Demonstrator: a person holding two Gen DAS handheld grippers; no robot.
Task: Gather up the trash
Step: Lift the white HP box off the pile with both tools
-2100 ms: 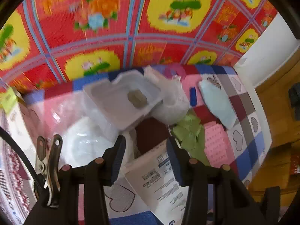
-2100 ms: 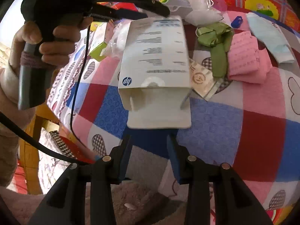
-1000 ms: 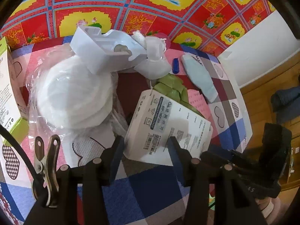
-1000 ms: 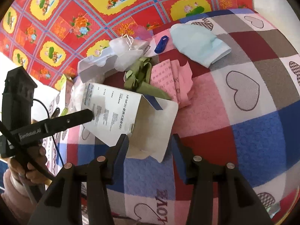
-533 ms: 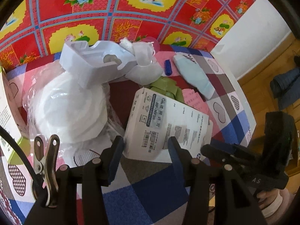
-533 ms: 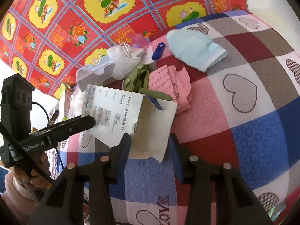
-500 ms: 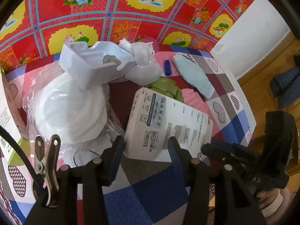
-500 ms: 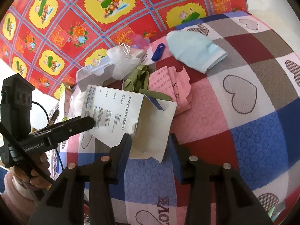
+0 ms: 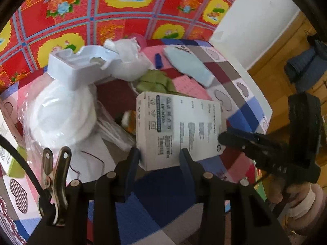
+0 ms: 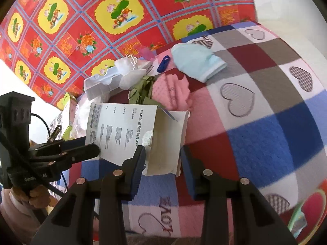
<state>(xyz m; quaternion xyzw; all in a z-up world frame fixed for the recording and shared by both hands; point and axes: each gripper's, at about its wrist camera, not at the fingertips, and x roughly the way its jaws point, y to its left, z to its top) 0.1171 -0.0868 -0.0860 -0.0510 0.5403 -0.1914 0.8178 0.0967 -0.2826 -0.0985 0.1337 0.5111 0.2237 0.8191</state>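
On the patchwork blanket (image 10: 255,126): white printed box (image 10: 126,134), flap end open, inside looks empty. Foam tray (image 9: 81,65) at 11 o'clock, contents unclear. Both jaws just closing: left gripper (image 9: 159,161) and right gripper (image 10: 162,157) each straddle a box end; contact unclear.

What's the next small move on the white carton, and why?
Probably close both a little further until the pads bite. The white carton lies on the checked blanket, its open end between the right hand-held gripper jaws, its closed end between the left hand-held gripper jaws. Both have just been closing, but gaps still show beside the pads.
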